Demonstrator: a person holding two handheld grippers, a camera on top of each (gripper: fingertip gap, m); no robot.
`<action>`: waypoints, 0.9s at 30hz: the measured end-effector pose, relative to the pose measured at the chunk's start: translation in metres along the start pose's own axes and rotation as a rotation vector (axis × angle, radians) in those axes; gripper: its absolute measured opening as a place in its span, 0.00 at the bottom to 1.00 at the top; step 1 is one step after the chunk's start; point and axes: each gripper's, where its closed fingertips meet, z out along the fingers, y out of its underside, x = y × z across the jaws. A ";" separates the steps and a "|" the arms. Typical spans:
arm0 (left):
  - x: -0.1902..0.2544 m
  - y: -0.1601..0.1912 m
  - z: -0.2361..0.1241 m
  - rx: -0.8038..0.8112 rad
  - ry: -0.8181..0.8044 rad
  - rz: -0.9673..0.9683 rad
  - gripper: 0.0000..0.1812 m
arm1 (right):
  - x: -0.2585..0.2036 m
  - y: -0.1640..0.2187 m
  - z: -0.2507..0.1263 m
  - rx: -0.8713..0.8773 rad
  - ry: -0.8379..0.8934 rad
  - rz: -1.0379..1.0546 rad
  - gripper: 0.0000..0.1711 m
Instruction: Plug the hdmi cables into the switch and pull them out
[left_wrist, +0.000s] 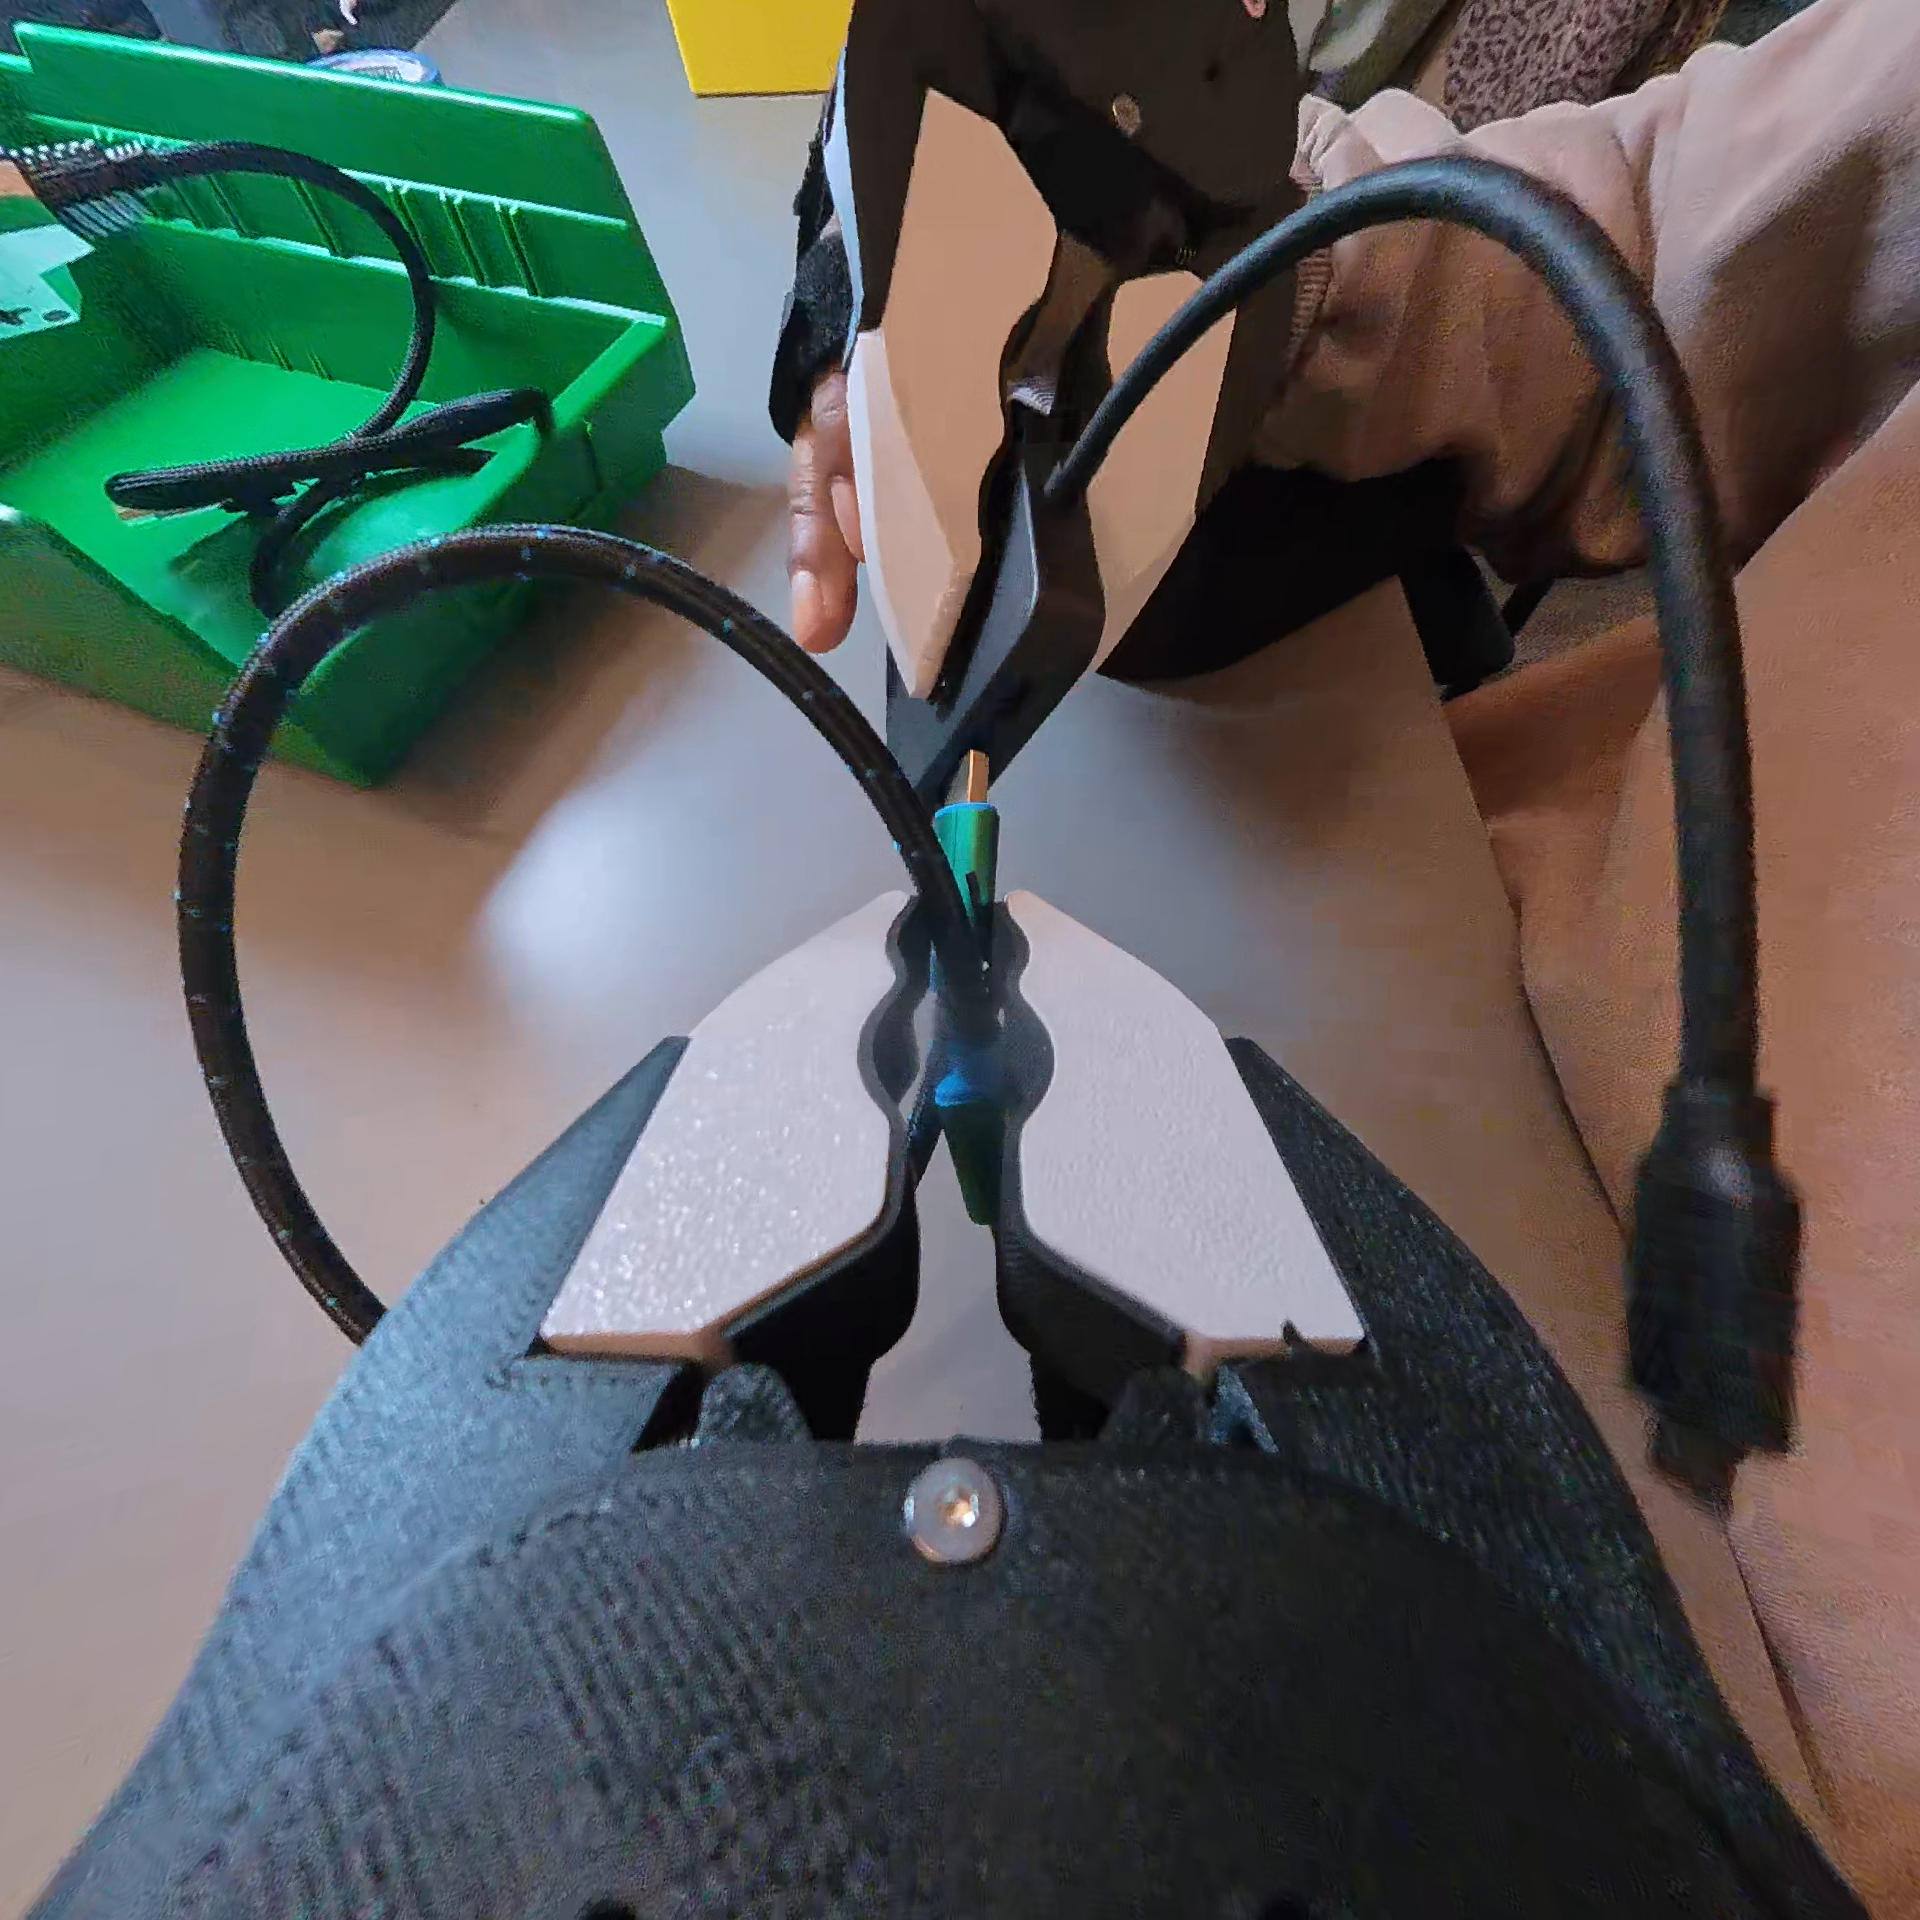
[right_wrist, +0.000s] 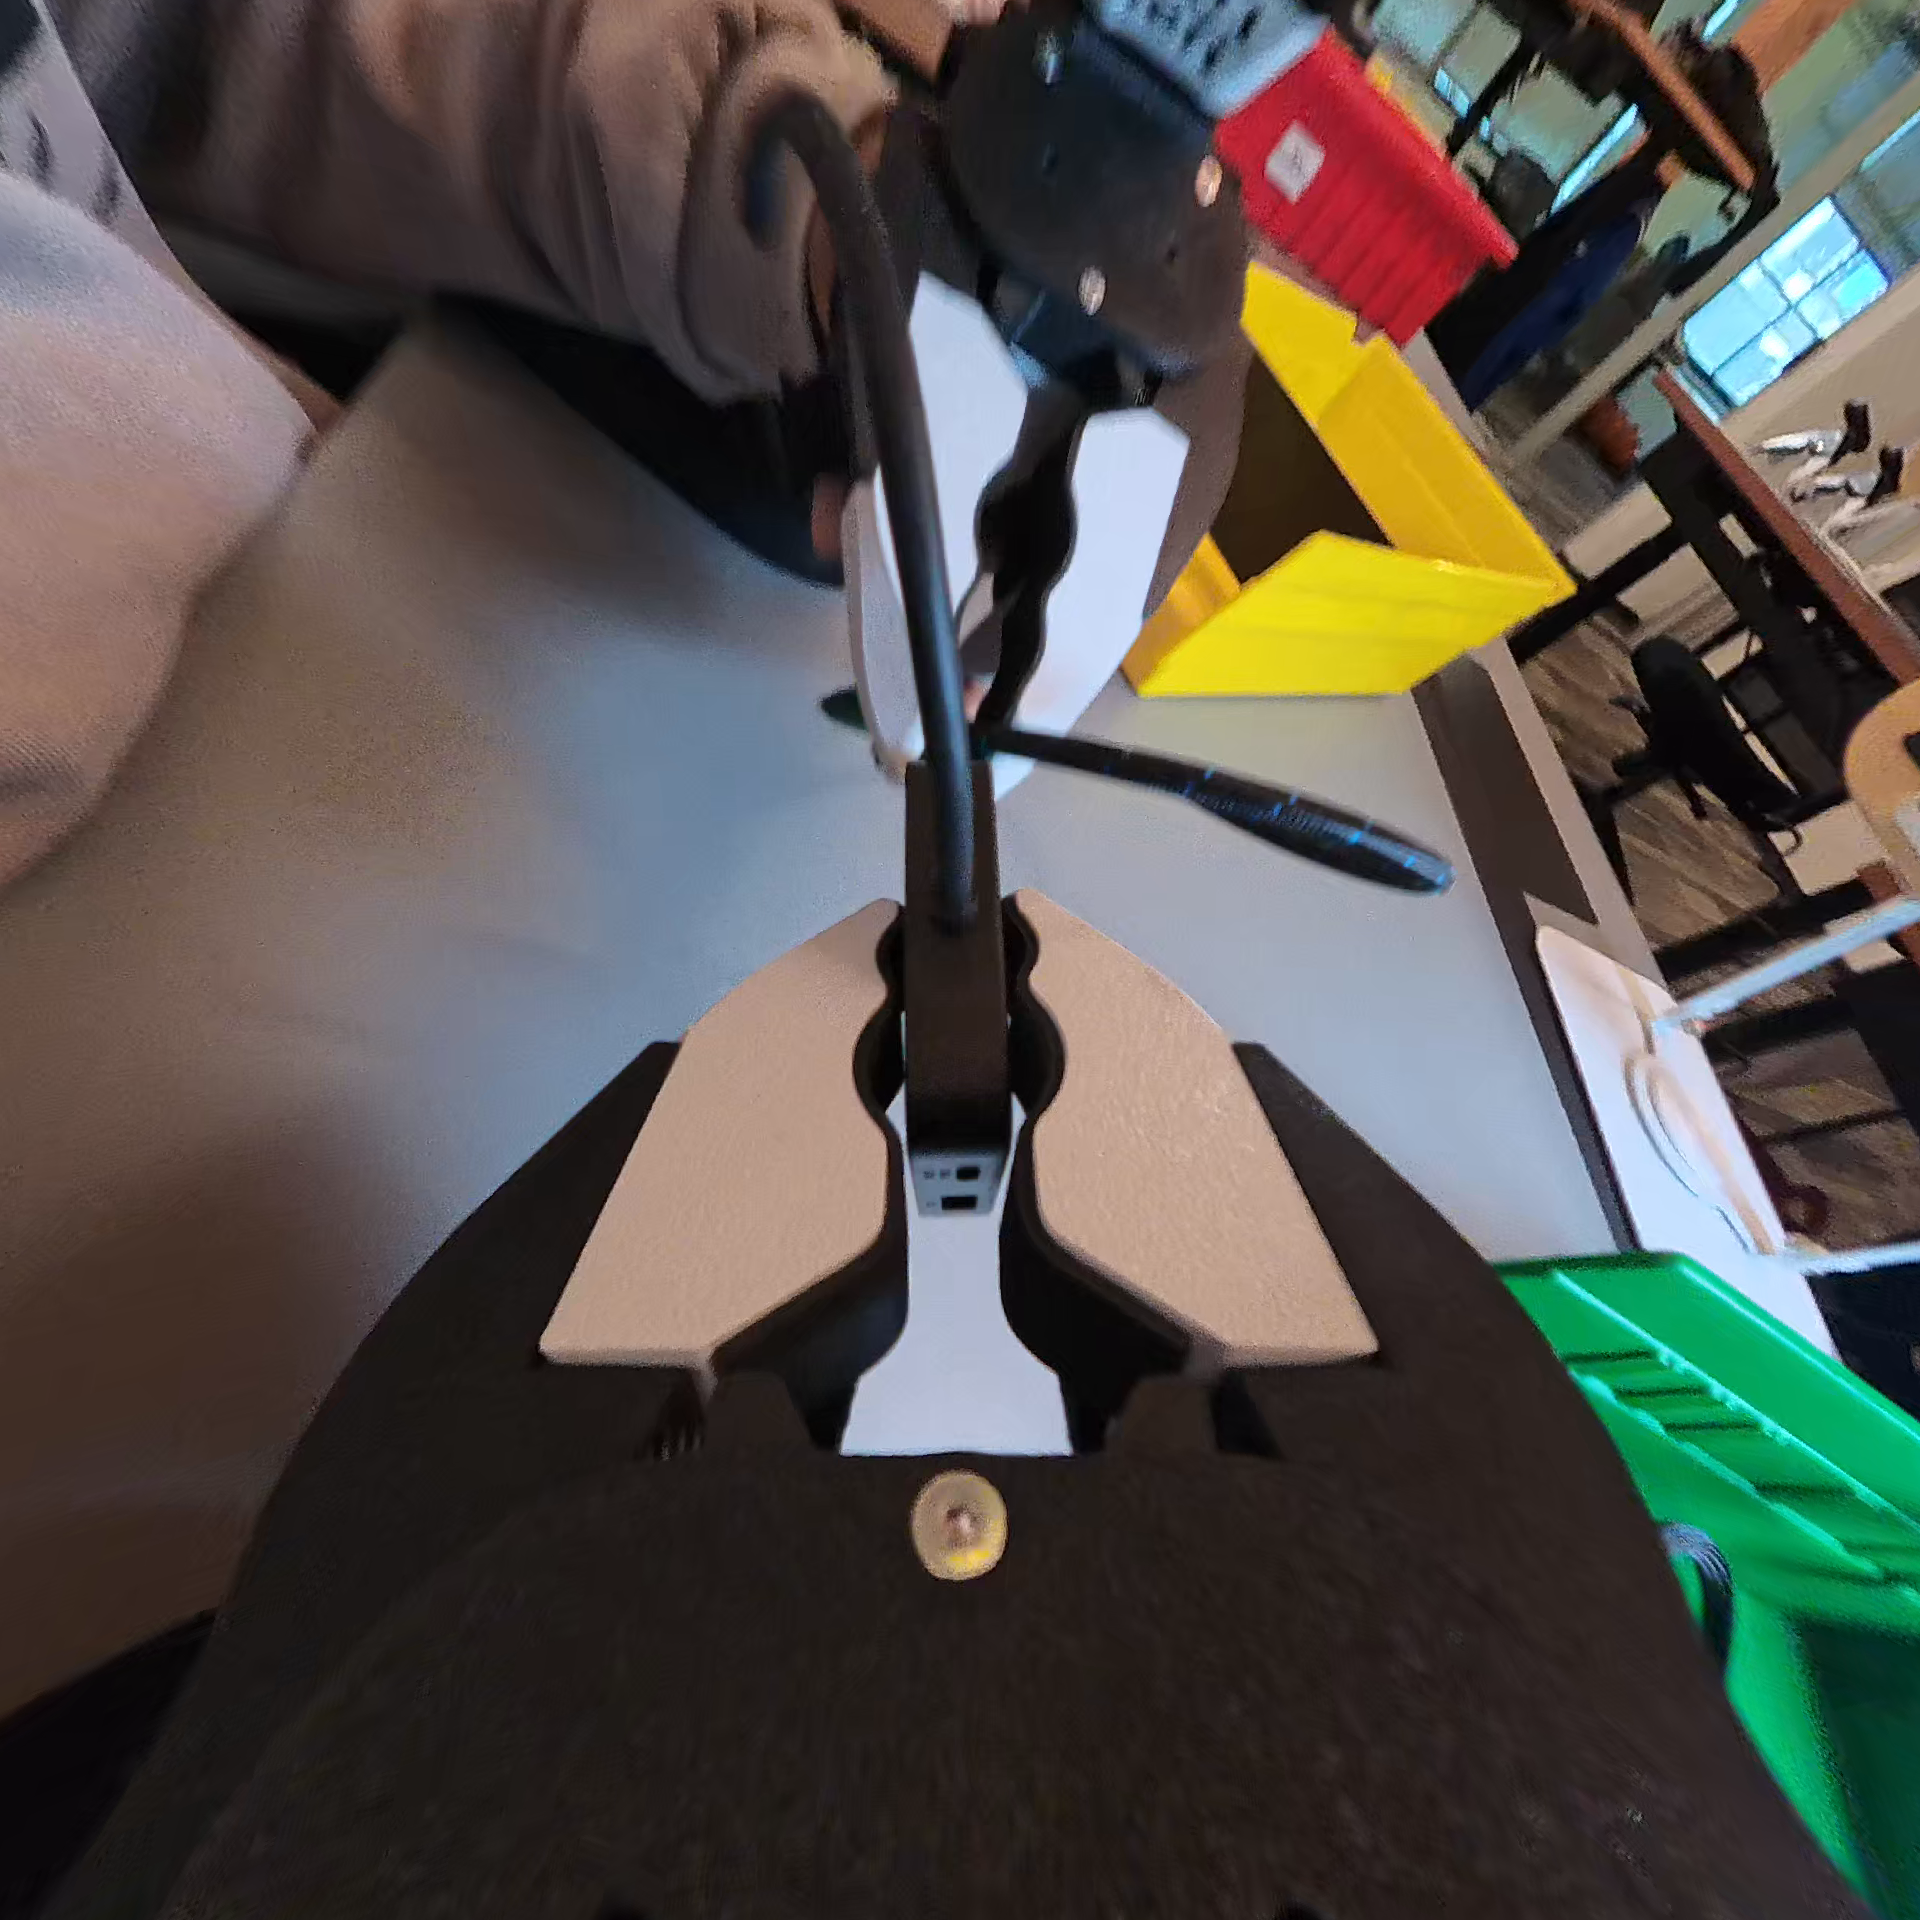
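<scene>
- While our left gripper (left_wrist: 961, 914) clamps the teal HDMI plug (left_wrist: 966, 842), its tip sits just short of the switch (left_wrist: 1023, 634).
- Our right gripper (right_wrist: 956, 914) pinches that switch.

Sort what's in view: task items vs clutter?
In play:
- left hand-held gripper clamping the green-shelled HDMI plug on its braided black cable
- right hand-held gripper clamping the slim black switch
- switch's smooth black pigtail cable

Lying about:
- green plastic bin
- yellow bin
- red bin
</scene>
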 end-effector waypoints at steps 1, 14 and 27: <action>-0.001 -0.001 -0.001 0.003 0.001 -0.003 0.06 | -0.001 0.005 0.001 -0.031 0.001 -0.012 0.08; 0.004 0.044 0.018 -0.334 -0.071 0.029 0.07 | -0.027 0.028 0.021 -0.146 -0.146 -0.004 0.08; 0.012 0.043 0.020 -0.266 0.044 -0.080 0.06 | -0.034 0.024 0.021 -0.093 -0.206 0.068 0.08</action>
